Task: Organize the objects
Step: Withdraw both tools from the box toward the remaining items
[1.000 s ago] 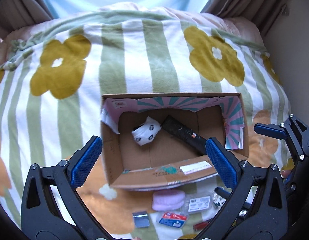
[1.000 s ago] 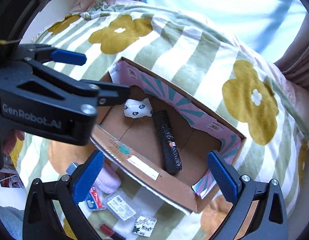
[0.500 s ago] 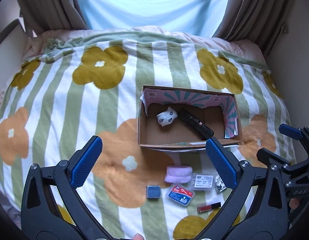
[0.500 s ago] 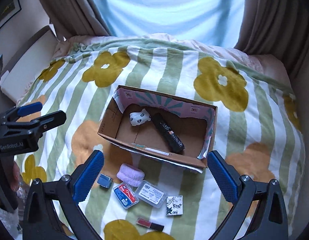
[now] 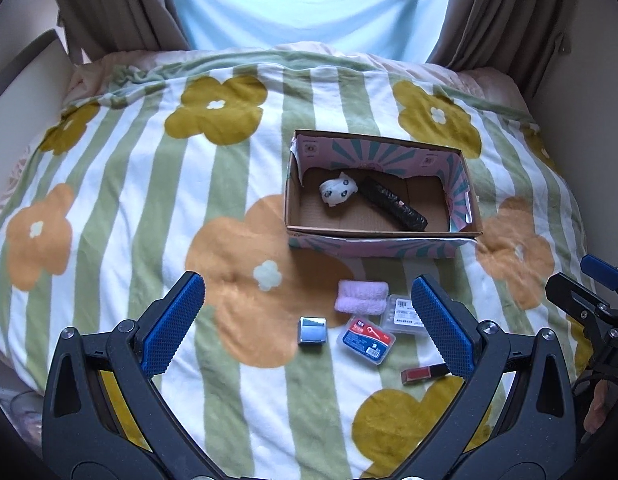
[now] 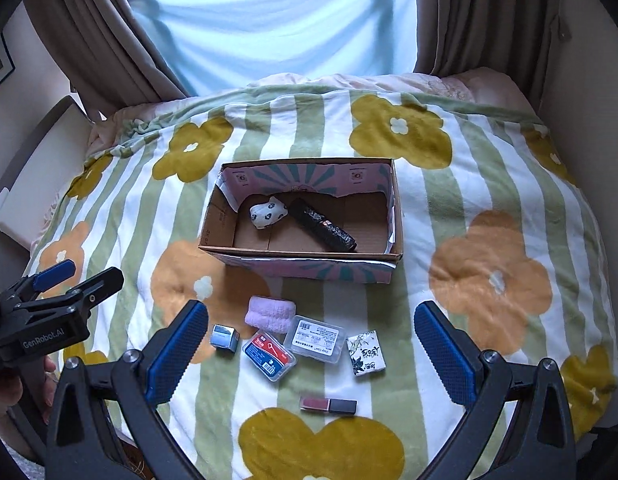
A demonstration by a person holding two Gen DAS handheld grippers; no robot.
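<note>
- Two things already lie inside the cardboard box [image 6: 301, 256]: a white patterned bundle [image 6: 268, 214] and a black tube [image 6: 321, 229].
- Six things wait on the blanket [image 6: 449, 216] just in front of the box: pink cloth roll [image 6: 271, 315], silver cube [image 6: 224, 337], red case [image 6: 269, 355], clear case [image 6: 317, 337], tissue pack [image 6: 365, 351], lipstick [image 6: 328, 405].
- Left gripper [image 5: 308, 323] and right gripper [image 6: 312, 343] hover before the box, jaws wide apart, holding nothing.
</note>
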